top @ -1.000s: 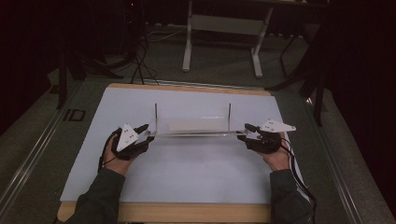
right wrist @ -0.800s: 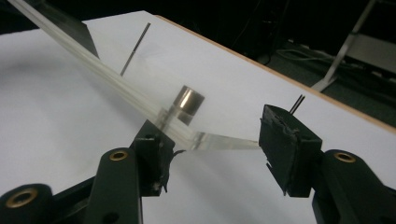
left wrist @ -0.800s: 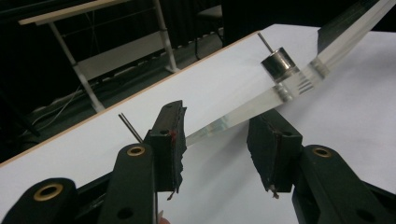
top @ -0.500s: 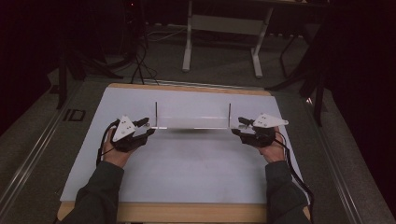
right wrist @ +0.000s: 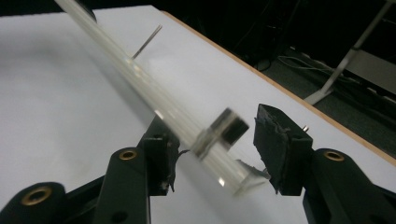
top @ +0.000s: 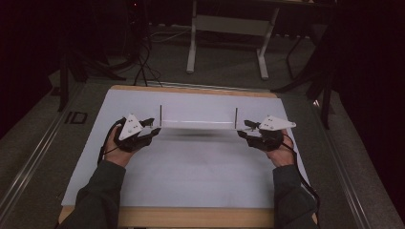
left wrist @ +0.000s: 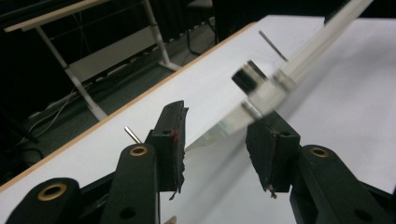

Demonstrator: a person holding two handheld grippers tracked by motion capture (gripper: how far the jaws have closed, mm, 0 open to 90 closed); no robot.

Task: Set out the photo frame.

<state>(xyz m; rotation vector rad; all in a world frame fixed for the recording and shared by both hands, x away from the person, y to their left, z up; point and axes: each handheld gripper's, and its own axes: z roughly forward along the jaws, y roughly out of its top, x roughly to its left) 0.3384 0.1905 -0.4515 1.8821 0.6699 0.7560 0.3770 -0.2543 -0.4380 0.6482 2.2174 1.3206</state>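
Observation:
A long clear bar (top: 198, 123) with two thin upright metal rods (top: 160, 114) hangs just over the white sheet, casting a shadow below it. My left gripper (top: 152, 125) holds its left end and my right gripper (top: 247, 128) its right end. In the left gripper view the bar (left wrist: 299, 60) spans the gap between the pads of that gripper (left wrist: 219, 140), beside a small black cylinder (left wrist: 247, 77). In the right gripper view the bar (right wrist: 140, 79) likewise fills the gripper's (right wrist: 215, 149) gap. Both pairs of jaws have just been closing on the bar.
A white sheet (top: 191, 167) covers a wooden table, whose bare edge (top: 191, 217) runs along the near side. Beyond the far edge stand a white desk frame (top: 229, 28) and cables on a dark floor.
The bar has risen off the sheet and now throws a shadow; its rods look shorter. Both hands have shifted slightly toward the far edge.

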